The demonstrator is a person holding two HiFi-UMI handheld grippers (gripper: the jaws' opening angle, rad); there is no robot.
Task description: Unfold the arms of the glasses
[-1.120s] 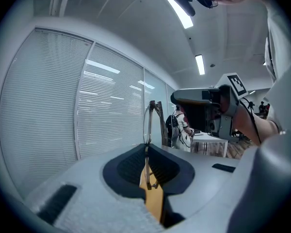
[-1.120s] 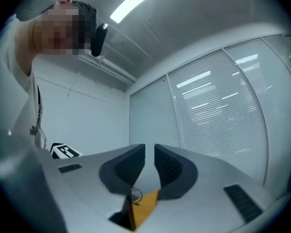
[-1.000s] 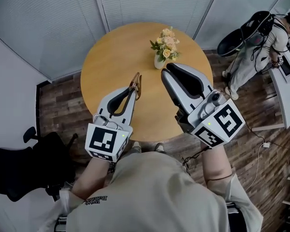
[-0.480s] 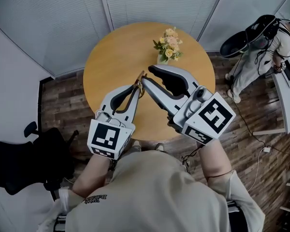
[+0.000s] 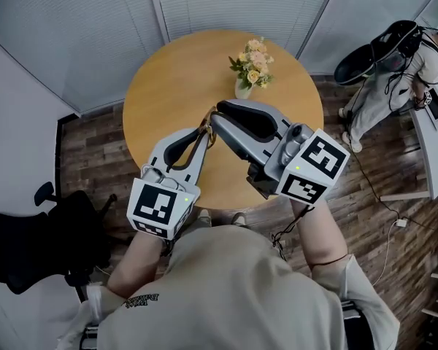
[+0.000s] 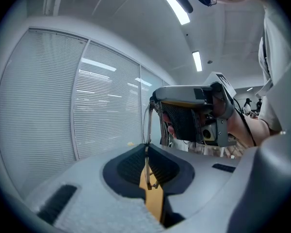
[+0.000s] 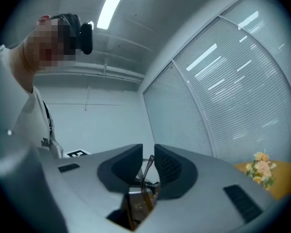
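Observation:
The glasses [image 5: 207,126], thin metal frame with amber arms, hang above the round wooden table [image 5: 168,71]. My left gripper [image 5: 204,132] is shut on them; in the left gripper view the frame [image 6: 147,125] stands up from the closed jaws of this gripper [image 6: 146,147]. My right gripper [image 5: 216,117] reaches in from the right, tips at the glasses. In the right gripper view a glasses arm [image 7: 146,171] runs between the jaws of this gripper [image 7: 145,152], which stand a narrow gap apart. The left gripper view shows the right gripper [image 6: 157,101] by the frame's top.
A small white vase of flowers [image 5: 248,68] stands on the table's far right side, also visible in the right gripper view [image 7: 259,171]. A black chair [image 5: 29,254] is at the lower left. A person [image 5: 401,71] stands at the right by a desk. Blinds wall the far side.
My right gripper has swung left from beside the vase to the glasses, and its jaws have narrowed around an arm. The left gripper has held the glasses nearly still.

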